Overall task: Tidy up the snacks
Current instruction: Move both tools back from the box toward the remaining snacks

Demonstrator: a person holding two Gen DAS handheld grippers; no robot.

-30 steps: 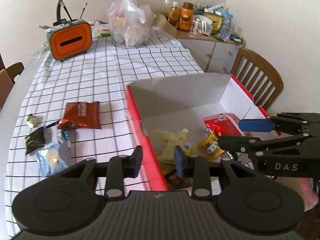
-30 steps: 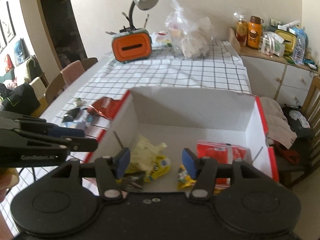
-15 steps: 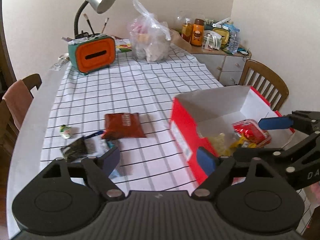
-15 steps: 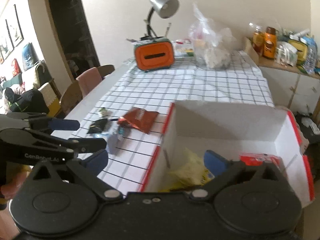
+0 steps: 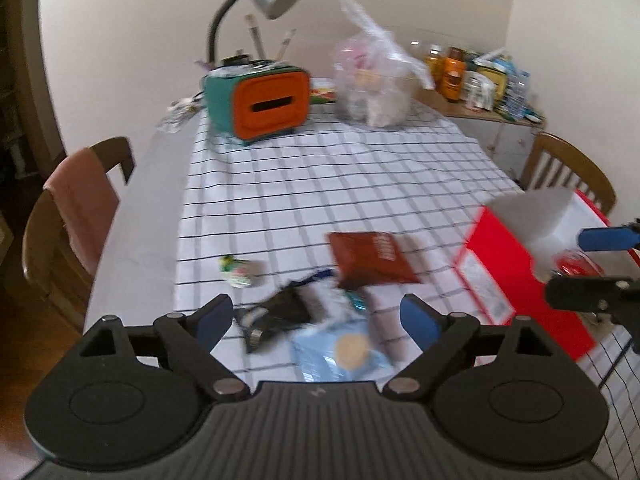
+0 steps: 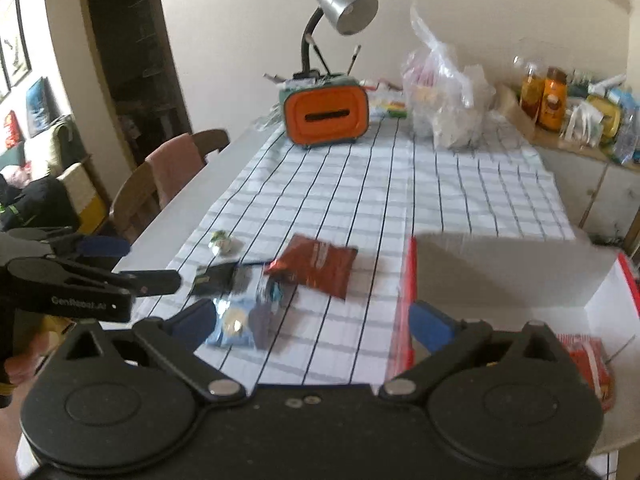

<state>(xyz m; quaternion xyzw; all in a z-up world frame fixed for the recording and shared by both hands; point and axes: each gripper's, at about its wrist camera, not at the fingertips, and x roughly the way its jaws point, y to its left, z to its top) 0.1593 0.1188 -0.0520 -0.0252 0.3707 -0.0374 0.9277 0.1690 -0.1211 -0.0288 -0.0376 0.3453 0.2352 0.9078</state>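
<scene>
Left gripper (image 5: 316,318) was still opening, nothing between its fingers; right gripper (image 6: 312,320) sat spread wide and empty; snack packets (image 5: 340,320) below, red box (image 5: 504,264) beside them.

dark red snack bag (image 5: 372,262) flat on checked cloth, blue (image 5: 346,354) and black packets (image 5: 282,314) nearby, red box (image 5: 504,276) open

Red box (image 5: 492,276): right end running off the left-wrist frame, its contents mostly lying behind the near wall. Brown snack packet (image 5: 370,258): lettering smearing into blur. Black wrapper (image 5: 280,312) and light-blue packet (image 5: 344,350): overlapping, labels unreadable. Small green-and-white sweet (image 5: 236,272): too small to identify. Sideboard bottles (image 6: 552,98): blurring together. Right gripper (image 5: 592,264): only its fingertips entering at the frame edge.
</scene>
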